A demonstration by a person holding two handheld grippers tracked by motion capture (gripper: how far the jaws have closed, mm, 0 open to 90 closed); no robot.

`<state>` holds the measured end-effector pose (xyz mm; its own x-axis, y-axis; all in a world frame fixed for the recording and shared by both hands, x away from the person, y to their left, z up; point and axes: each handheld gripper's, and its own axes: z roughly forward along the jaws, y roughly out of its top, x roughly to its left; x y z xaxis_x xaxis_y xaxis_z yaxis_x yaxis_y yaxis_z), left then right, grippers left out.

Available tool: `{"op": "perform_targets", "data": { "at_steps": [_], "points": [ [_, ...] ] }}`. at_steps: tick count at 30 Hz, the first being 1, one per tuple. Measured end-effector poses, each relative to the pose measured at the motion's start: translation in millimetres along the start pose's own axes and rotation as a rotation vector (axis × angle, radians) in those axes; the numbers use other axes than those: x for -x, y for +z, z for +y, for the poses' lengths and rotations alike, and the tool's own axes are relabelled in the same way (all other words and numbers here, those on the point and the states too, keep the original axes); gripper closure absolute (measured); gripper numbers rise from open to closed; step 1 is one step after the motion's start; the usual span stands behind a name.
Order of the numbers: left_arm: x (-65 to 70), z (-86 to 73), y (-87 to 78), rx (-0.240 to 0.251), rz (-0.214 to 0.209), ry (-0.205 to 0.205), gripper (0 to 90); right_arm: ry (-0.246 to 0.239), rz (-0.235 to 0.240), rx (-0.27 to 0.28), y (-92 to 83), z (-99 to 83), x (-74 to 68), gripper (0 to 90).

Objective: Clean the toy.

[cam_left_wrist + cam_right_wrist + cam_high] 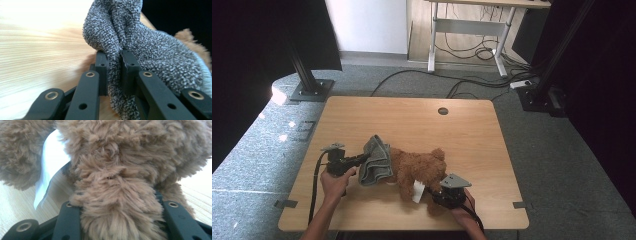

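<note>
One brown teddy bear [417, 170] lies mid-counter [412, 120], one grey towel [376, 160] draped over its end. Left gripper [362, 158] clamps the towel; right gripper [443, 192] clamps a furry limb beside one white tag [418, 192].

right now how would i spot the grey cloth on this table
On the wooden table, look left of centre, beside the brown teddy bear. The grey towel drapes over the bear's end, pinched by the left gripper; it is the one grey, knobbly-textured thing.
</note>
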<state>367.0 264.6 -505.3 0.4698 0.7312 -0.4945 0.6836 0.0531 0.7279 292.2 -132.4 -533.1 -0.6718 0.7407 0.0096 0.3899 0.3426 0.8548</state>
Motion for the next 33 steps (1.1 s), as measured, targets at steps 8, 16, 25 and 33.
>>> {"op": "perform_targets", "data": {
  "at_steps": [8,16,25,33],
  "points": [
    [-6.5,-6.7,-3.7,-0.016,0.008,-0.028,78.9,-0.001,0.005,-0.001,-0.5,-0.9,0.6,54.0],
    [38.8,15.3,-24.8,0.098,-0.129,0.040,80.2,0.008,0.012,0.001,-0.3,-1.3,2.4,53.9],
    [110.1,39.6,33.0,-0.010,-0.314,0.109,80.1,-0.003,0.015,0.003,-0.3,-1.7,2.1,54.0],
    [168.9,29.3,93.7,-0.143,-0.346,0.193,79.6,-0.003,0.021,0.003,0.1,-1.9,2.6,53.9]
  ]
}}
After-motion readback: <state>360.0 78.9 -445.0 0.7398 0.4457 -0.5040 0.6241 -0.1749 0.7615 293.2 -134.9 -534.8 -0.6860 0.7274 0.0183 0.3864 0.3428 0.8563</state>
